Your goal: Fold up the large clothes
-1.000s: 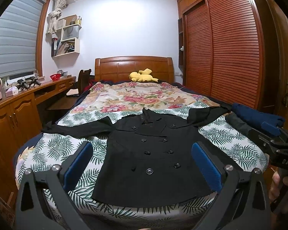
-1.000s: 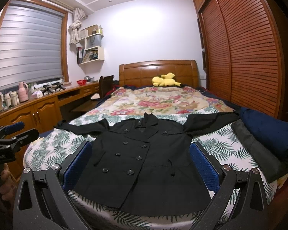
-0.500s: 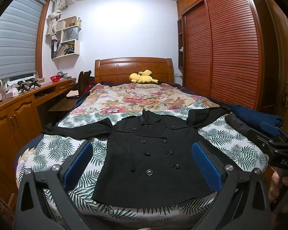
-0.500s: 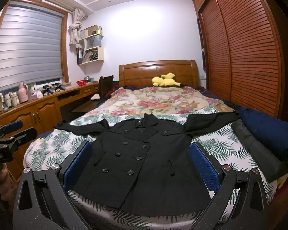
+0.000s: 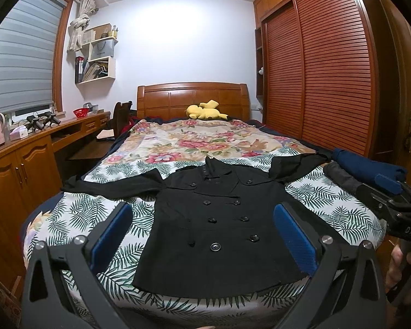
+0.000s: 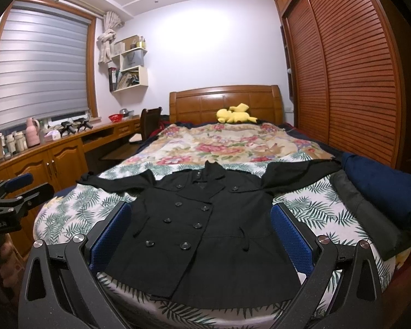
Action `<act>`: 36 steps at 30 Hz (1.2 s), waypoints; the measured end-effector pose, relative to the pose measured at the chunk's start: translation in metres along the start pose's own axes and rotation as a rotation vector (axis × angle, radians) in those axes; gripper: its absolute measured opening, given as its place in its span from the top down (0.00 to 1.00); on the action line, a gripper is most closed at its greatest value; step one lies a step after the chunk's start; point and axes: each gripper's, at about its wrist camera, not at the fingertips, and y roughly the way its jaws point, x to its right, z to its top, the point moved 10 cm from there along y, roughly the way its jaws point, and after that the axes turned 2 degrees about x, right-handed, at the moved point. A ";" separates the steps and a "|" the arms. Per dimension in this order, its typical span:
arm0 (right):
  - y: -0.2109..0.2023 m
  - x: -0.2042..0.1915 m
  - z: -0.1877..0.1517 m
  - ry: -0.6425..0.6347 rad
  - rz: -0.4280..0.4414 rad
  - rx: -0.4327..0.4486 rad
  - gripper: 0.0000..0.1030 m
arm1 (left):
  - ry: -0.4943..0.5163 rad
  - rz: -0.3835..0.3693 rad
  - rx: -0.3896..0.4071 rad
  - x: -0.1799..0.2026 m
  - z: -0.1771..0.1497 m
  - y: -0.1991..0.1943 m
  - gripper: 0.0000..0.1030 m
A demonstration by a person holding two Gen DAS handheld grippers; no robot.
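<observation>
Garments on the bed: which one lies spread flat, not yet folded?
The black double-breasted coat, sleeves stretched out both ways. The navy garment and grey garment at the bed's right edge are folded.

- Both wrist cameras look from the bed's (image 5: 76, 213) foot edge toward the headboard (image 6: 224, 104).
- Both views share the black coat (image 5: 219, 227), near.

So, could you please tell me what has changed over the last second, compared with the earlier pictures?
Hardly anything. Neither claw has taken hold of or let go of anything: the left claw and the right claw stay open, hovering short of the black coat. The coat still lies flat, buttoned, sleeves spread, on the bed. The folded navy garment beside it is unmoved.
</observation>
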 end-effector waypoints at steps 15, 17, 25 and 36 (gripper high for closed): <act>0.001 -0.005 -0.006 -0.001 0.006 -0.016 0.00 | -0.011 0.005 -0.030 -0.009 -0.013 0.014 0.00; 0.005 -0.007 -0.010 -0.002 0.014 -0.028 0.00 | -0.018 0.005 -0.043 -0.012 -0.017 0.019 0.00; 0.034 -0.011 -0.018 -0.023 0.029 -0.071 0.00 | -0.046 0.006 -0.110 -0.028 -0.037 0.044 0.00; 0.084 -0.019 -0.024 -0.043 0.069 -0.106 0.00 | -0.054 0.061 -0.202 -0.059 -0.071 0.082 0.00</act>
